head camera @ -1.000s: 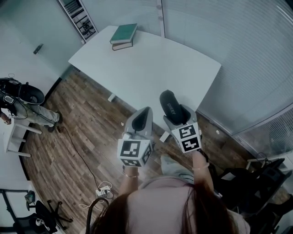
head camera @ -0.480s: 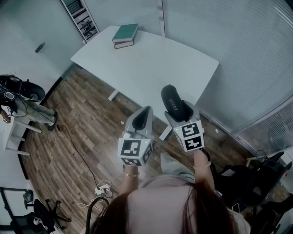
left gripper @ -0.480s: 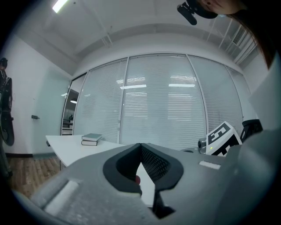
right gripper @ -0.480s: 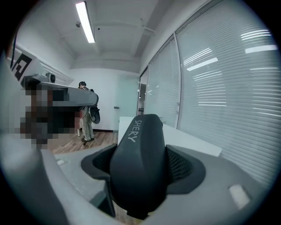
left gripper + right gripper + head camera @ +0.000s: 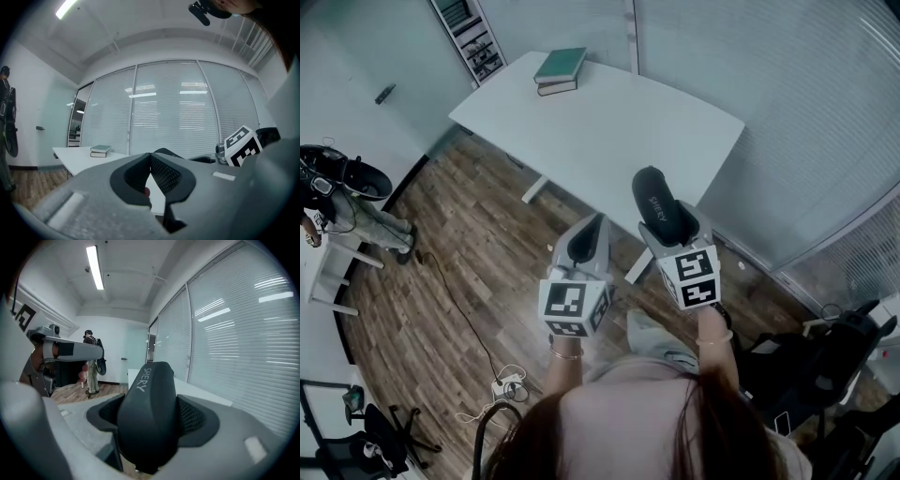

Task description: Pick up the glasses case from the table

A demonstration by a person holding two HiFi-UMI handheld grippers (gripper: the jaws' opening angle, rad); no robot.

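glasses case clamped in right tool, above table, left tool closed on nothing

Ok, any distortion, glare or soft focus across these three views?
Head view: evenly lit and sharp, though the wide lens bows the table edges. Left gripper view: fisheye with a dark vignette, a ceiling light glaring top left, the near left gripper body soft. Right gripper view: same vignette; the glasses case print is legible.
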